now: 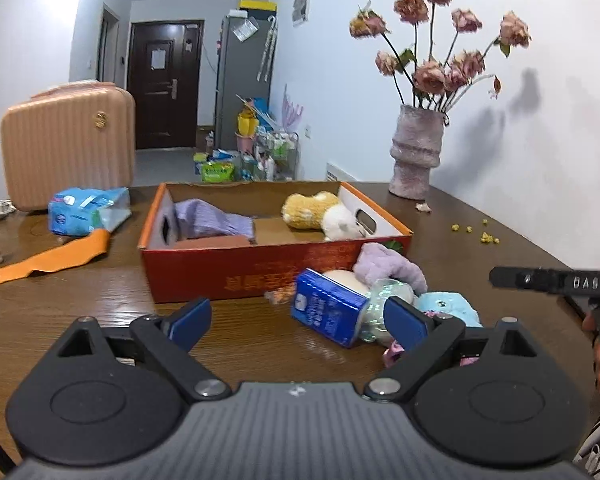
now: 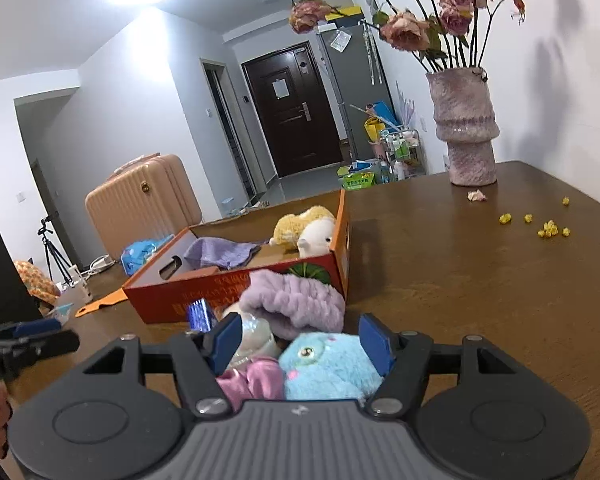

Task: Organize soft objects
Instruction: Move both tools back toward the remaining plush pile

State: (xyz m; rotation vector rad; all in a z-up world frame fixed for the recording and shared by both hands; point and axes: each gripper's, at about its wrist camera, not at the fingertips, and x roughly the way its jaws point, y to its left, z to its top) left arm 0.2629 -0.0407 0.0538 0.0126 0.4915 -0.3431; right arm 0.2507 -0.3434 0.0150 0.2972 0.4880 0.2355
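Observation:
A red cardboard box point(image 1: 276, 268) point(image 2: 172, 300) holds a purple cloth point(image 1: 212, 220), a yellow plush point(image 1: 308, 210) and a white plush point(image 1: 342, 222). In front of it lie a fluffy purple piece point(image 2: 296, 300), a blue plush point(image 2: 328, 364), a pink satin cloth point(image 2: 252, 380), a clear bottle point(image 2: 256, 336) and a blue carton point(image 1: 326, 308). My left gripper point(image 1: 298, 320) is open just short of the carton, nothing between its pads. My right gripper point(image 2: 302, 340) is open with the blue plush and pink cloth lying between its fingers.
A pink vase point(image 2: 466, 120) of dried roses stands at the table's far right, with yellow crumbs point(image 2: 548, 228) near it. Left of the box lie a blue wipes pack point(image 1: 88, 212) and an orange plastic tool point(image 1: 48, 260). A pink suitcase point(image 1: 68, 144) stands behind them.

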